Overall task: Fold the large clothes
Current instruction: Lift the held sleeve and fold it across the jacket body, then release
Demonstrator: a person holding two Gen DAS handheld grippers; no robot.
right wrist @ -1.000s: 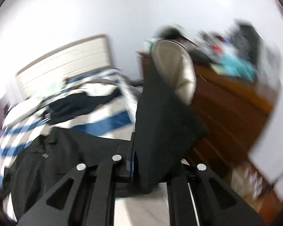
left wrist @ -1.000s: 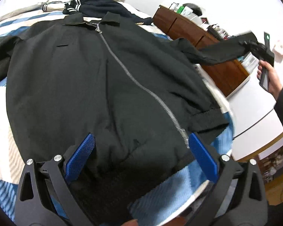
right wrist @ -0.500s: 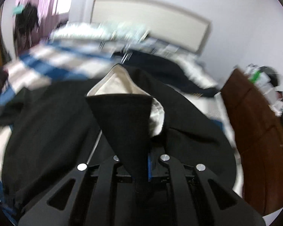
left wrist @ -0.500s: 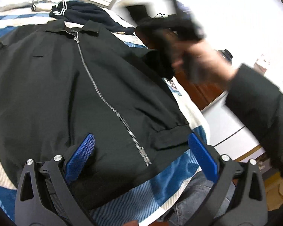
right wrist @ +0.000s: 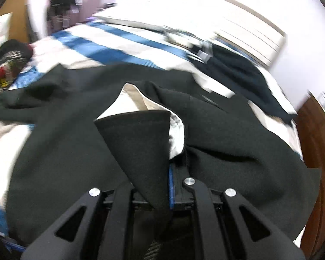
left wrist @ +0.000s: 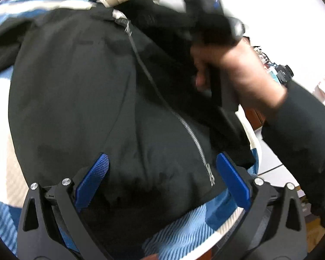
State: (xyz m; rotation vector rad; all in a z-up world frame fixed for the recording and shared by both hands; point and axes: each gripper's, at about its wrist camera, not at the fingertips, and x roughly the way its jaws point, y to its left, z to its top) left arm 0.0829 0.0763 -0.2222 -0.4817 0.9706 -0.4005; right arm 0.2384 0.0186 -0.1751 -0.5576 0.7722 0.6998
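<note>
Black jacket (left wrist: 80, 99) lies zipped and front-up on the striped bed (right wrist: 110, 45); right gripper (right wrist: 162, 186) has its jaws clenched on the sleeve cuff (right wrist: 140, 143), held above the jacket's chest; left gripper (left wrist: 160, 173) hovers over the hem, jaws spread wide, grasping nothing.

Two grippers are counted, the left gripper (left wrist: 162, 179) and the right gripper (right wrist: 160, 186), over one black jacket (left wrist: 75, 99) with one zip (left wrist: 192, 134), spread on one striped bed (right wrist: 101, 47), where one dark garment (right wrist: 234, 69) is seen beyond the jacket, beside one wooden dresser (right wrist: 314, 134).
</note>
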